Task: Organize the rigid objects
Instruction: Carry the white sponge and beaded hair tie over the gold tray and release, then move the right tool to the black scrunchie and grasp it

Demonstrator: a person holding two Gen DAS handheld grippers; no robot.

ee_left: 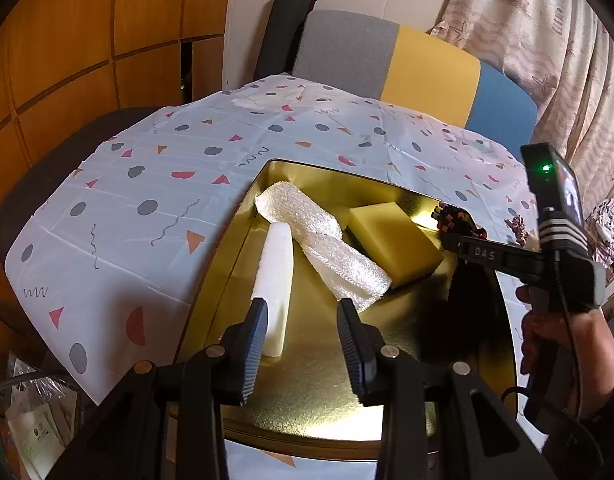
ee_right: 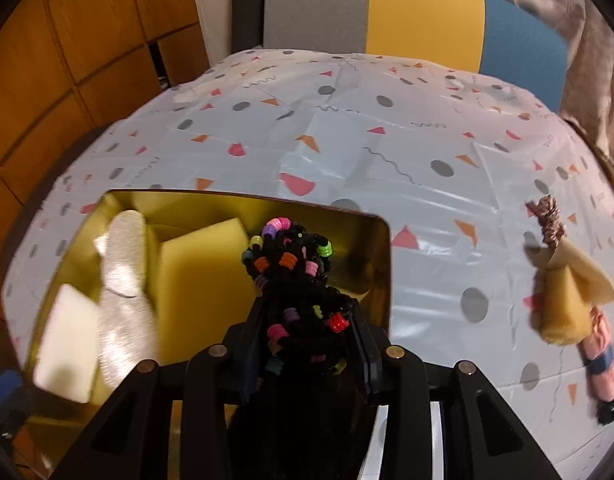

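Left wrist view: the left gripper [ee_left: 301, 344] occupies the lower centre of the frame, its ribbed fingers apart with nothing between them, above the shallow gold metal tin [ee_left: 307, 396] that sits on the worktop covered by a pale plastic cloth printed with grey dots and pink and orange shapes [ee_left: 147, 184]. Inside the tin, a white oblong bar [ee_left: 274, 280] lies along the left wall, a white textured cloth roll [ee_left: 327, 248] crosses diagonally at centre, and a yellow rectangular sponge [ee_left: 395, 240] sits at upper right, touching the roll. At right of frame a person's hand [ee_left: 555, 332] holds the right gripper [ee_left: 457, 236], which is clamped on a black braided hair bundle threaded with coloured beads [ee_left: 453, 216] above the tin's right edge. A chair with grey, yellow and blue back panels [ee_left: 407, 64] stands behind the worktop. Right wrist view: the right gripper [ee_right: 307, 340] at lower centre grips the beaded black bundle [ee_right: 295, 272], its fingers pressing either side; the bundle hangs over the right part of the tin [ee_right: 383, 248]. The picture is blurred. At right edge, a tan cloth item [ee_right: 567, 300] and a pink banded item [ee_right: 601, 360] lie on the cloth.
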